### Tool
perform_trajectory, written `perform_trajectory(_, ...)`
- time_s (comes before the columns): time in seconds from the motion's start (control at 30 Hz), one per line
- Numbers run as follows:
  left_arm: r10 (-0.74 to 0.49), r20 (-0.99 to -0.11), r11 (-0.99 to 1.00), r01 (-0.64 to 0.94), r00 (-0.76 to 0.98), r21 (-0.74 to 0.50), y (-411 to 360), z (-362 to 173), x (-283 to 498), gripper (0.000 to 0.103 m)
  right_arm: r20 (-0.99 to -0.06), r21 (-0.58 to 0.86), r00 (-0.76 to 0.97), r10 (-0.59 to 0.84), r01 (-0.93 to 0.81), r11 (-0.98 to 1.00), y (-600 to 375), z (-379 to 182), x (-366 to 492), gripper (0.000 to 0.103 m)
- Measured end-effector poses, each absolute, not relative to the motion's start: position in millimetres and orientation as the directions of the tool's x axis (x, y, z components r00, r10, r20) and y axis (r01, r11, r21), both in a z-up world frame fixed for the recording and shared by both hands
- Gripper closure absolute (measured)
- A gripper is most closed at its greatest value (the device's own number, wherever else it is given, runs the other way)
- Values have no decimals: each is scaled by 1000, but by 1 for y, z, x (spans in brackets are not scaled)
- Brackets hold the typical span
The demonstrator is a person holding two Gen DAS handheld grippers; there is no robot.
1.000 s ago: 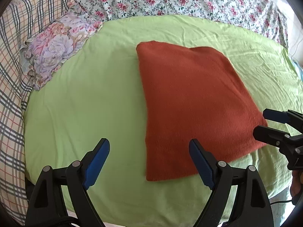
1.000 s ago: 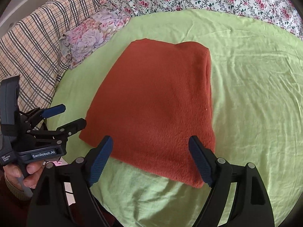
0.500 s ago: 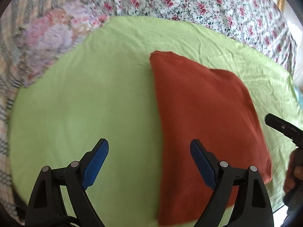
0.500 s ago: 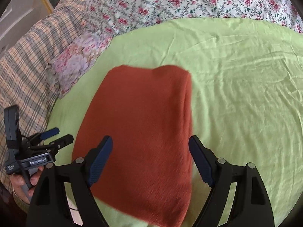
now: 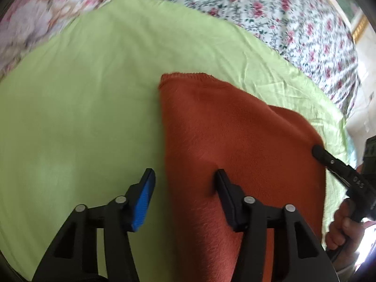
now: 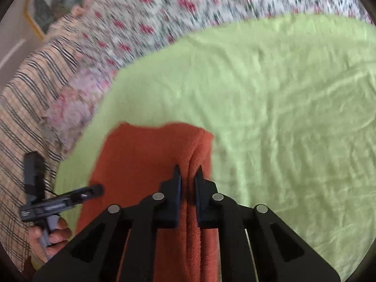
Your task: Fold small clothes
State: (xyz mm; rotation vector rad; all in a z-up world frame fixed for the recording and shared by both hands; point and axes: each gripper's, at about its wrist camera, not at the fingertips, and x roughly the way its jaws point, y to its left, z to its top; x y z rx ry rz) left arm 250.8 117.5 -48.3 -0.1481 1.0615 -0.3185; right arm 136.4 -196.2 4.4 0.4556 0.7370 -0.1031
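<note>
A green sheet (image 5: 82, 108) covers the bed, with floral bedding (image 5: 282, 16) beyond. A folded rust cloth (image 5: 235, 141) lies on the sheet. The right gripper (image 6: 188, 176) has just closed, its fingers pinching the cloth's right edge. The left gripper (image 5: 184, 176) has just been closing, fingers half open astride the cloth's left edge, not pressing it.

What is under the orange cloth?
The orange cloth lies on a light green sheet, which shows all around it. Whatever lies beneath the cloth's middle is covered. The sheet rests on flowery bedding.
</note>
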Motion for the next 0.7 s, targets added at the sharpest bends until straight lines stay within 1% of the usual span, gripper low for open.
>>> perform_trajectory(0.03, -308, -836, 950, 188, 454, -248, 113, -49, 252, 52, -666, 353, 744, 54, 251, 901, -195, 7, 134, 93)
perform_trajectory(0.07, -284, -841, 957, 187, 460, -221, 109, -51, 254, 52, -682, 328, 730, 36, 262, 908, -192, 4, 135, 93)
perform_trajectory(0.17, -276, -839, 959, 186, 469, -212, 106, -52, 253, 52, -745, 300, 667, 24, 303, 905, -198, -25, 144, 93)
perform_trajectory(0.27, -267, -833, 961, 199, 485, -192, 105, -58, 255, 46, -735, 322, 677, 37, 301, 897, -202, -31, 141, 93)
perform_trajectory(0.3, -265, -834, 961, 202, 484, -188, 106, -61, 258, 42, -733, 315, 680, 32, 297, 901, -202, -30, 141, 92)
perform_trajectory(0.47, -269, -841, 959, 207, 470, -191, 106, -64, 259, 40, -734, 291, 679, 27, 279, 915, -202, -35, 144, 90)
perform_trajectory(0.5, -262, -846, 961, 203, 465, -186, 105, -63, 259, 39, -735, 292, 678, 25, 283, 914, -204, -36, 144, 81)
perform_trajectory(0.53, -255, -853, 964, 191, 455, -186, 105, -62, 259, 39, -739, 295, 674, 21, 295, 909, -206, -36, 143, 71)
perform_trajectory(0.6, -246, -866, 967, 169, 436, -189, 107, -59, 257, 39, -752, 304, 660, 17, 323, 896, -213, -36, 141, 60)
perform_trajectory(0.7, -216, -870, 974, 165, 443, -158, 102, -49, 247, 38, -774, 331, 632, 32, 361, 872, -220, -31, 135, 59)
